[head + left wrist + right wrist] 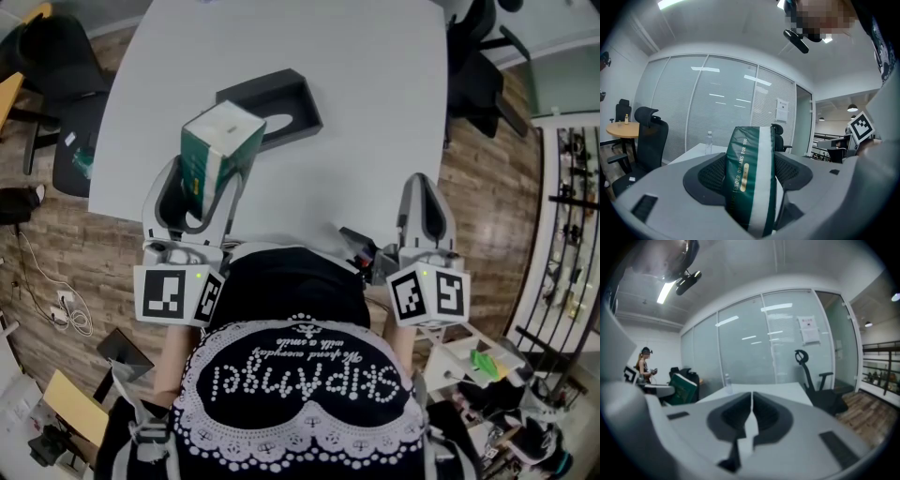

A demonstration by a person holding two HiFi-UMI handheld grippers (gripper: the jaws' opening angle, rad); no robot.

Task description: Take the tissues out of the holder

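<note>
Holding the green tissue pack (751, 183) squeezed between its jaws, the left hand-held gripper (202, 187) has it raised above the table (394, 122), on the near side of the dark holder (305, 111); the pack looks clear of the holder, so the lift-out seems nearly done; what remains, I judge, is setting it on bare table beside the holder; a soft pack wants a steady squeeze and a low, flat release; the right hand-held gripper (751, 408) has its jaws together on nothing, near the body.
</note>
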